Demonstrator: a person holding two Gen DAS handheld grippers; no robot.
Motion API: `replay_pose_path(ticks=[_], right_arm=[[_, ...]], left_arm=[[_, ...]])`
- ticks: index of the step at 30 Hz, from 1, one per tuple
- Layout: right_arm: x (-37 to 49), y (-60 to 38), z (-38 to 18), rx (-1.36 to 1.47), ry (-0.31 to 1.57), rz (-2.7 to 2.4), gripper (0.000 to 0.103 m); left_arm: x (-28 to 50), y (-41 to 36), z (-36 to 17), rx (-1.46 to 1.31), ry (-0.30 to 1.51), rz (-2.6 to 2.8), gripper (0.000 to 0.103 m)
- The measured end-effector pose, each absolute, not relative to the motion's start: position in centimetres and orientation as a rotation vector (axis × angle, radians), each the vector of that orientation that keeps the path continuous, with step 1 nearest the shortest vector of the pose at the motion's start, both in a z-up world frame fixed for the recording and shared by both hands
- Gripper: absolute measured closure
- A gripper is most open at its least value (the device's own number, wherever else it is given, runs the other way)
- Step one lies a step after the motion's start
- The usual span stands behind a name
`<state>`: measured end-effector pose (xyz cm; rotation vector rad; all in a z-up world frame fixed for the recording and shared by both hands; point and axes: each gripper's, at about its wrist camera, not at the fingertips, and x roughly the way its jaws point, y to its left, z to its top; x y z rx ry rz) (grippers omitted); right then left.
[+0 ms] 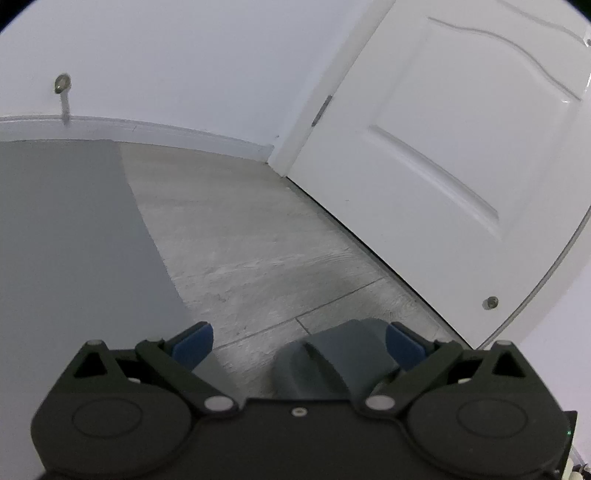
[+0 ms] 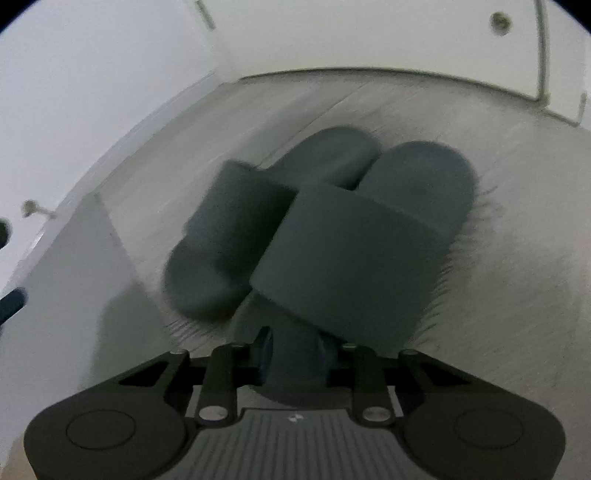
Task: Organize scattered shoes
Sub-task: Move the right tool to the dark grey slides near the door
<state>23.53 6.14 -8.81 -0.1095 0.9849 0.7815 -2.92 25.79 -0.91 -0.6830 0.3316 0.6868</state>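
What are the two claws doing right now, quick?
Left claw: open, holding nothing; a grey slipper sits by one finger.
Right claw: shut on the heel of the nearer slipper.

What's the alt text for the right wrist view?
The right gripper is shut on the heel of a dark grey rubber slide sandal, held beside its matching second sandal on the pale wood-grain floor. A white door and wall stand behind; the image is motion-blurred.
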Motion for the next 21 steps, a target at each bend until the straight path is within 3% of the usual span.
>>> replay_pose_path(ticks=[6, 9, 12, 13, 14, 21], right_arm=[[25.3, 6.1, -7.7, -0.147, 1.046, 0.756, 0.072], [24.6, 7.7, -6.5, -0.133, 0.994, 0.820, 0.063], [21.8, 9.5, -5.3, -0.201, 0.848, 0.920, 0.039], [21.3, 10.6, -5.4, -0.240, 0.787, 0.928, 0.026], [20.7, 11.6, -5.6, -0.278, 0.726, 0.932, 0.023], [19.7, 17.5, -8.9, -0.533, 0.566, 0.874, 0.023]], left_arm=[[-3.3, 26.2, -1.2, -0.696, 0.331, 0.698, 0.002], [-3.6, 26.4, -1.5, -0.699, 0.334, 0.709, 0.002], [-3.8, 26.7, -1.7, -0.700, 0.339, 0.717, 0.002], [-3.8, 26.8, -1.7, -0.700, 0.340, 0.718, 0.002], [-3.8, 26.9, -1.7, -0.698, 0.340, 0.720, 0.002], [-4.0, 27.1, -1.8, -0.708, 0.331, 0.725, 0.002]])
